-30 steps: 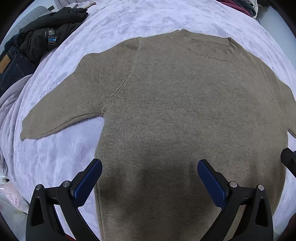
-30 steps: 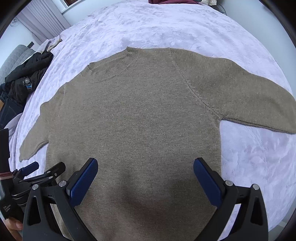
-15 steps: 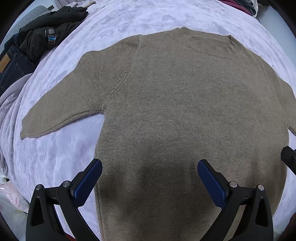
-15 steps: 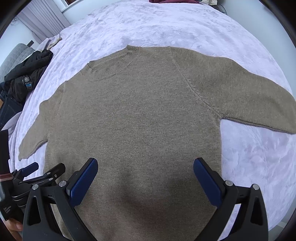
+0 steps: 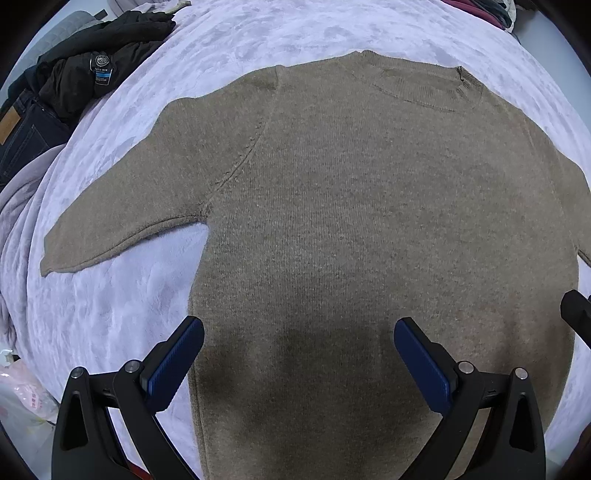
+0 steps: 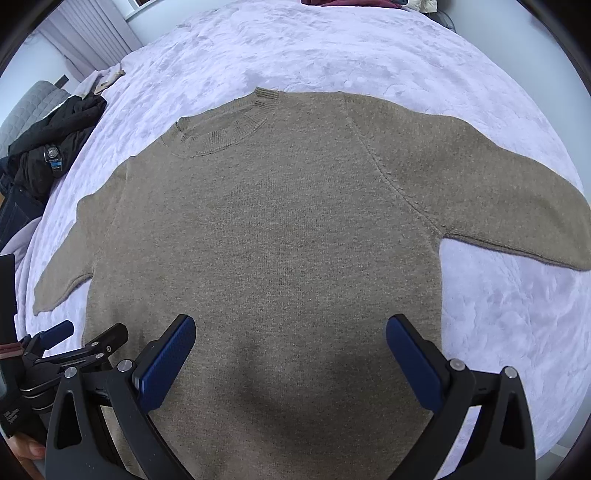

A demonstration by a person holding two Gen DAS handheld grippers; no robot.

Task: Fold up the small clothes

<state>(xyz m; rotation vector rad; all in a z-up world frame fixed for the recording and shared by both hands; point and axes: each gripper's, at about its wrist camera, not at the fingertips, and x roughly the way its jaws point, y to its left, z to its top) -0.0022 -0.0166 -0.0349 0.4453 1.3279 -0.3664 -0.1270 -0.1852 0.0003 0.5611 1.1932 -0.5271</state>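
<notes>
A brown sweater (image 5: pixel 369 221) lies flat on a pale purple blanket (image 5: pixel 258 33), front up, with its round neck (image 6: pixel 225 125) at the far side and its bottom edge near the cameras; one sleeve (image 5: pixel 122 206) sticks out to the left and the other sleeve (image 6: pixel 517 206) sticks out to the right, and both lie flat on the blanket; the left gripper (image 5: pixel 298 349) hangs above the lower left part of the sweater with its two blue pads (image 5: pixel 173 363) spread wide, and it has nothing between them; the right gripper (image 6: pixel 290 343) hangs above the lower right part with its pads (image 6: pixel 413 363) wide apart too, and it also has hold of nothing; in the right view the left gripper (image 6: pixel 62 345) shows at the left edge, just beside the sweater's side; a black jacket (image 5: pixel 96 70) and dark jeans (image 5: pixel 22 136) lie in a heap at the far left of the blanket, well apart from the sweater; some dark red clothes (image 6: pixel 347 3) sit at the far edge.
</notes>
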